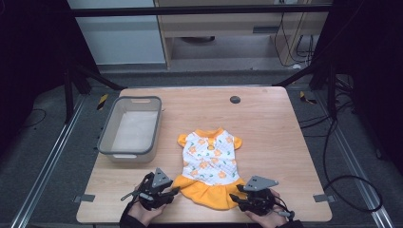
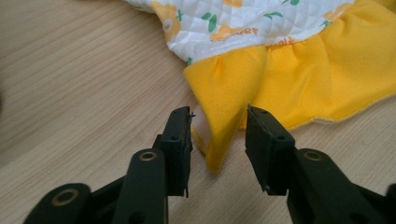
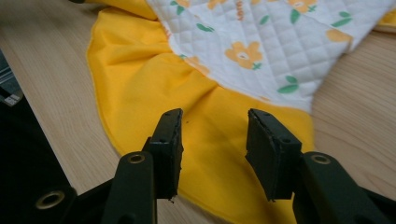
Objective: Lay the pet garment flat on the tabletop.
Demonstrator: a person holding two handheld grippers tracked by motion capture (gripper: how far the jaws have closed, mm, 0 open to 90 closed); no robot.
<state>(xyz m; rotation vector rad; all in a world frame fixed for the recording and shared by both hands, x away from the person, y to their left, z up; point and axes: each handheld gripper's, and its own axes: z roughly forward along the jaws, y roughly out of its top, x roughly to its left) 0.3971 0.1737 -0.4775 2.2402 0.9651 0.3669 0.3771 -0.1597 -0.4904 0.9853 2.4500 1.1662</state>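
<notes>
Yellow and white, the little dress (image 1: 209, 164) lay flat near the middle of the wooden table (image 1: 266, 128), neck away from the person, its ruffled skirt toward the near edge. The left gripper (image 2: 218, 133) stood with jaws spread on either side of the skirt's corner, not yet pinching it. The right gripper (image 3: 214, 140) hovered over the skirt's other end, jaws likewise spread. A grey tub (image 1: 108, 137) sat to the dress's left.
</notes>
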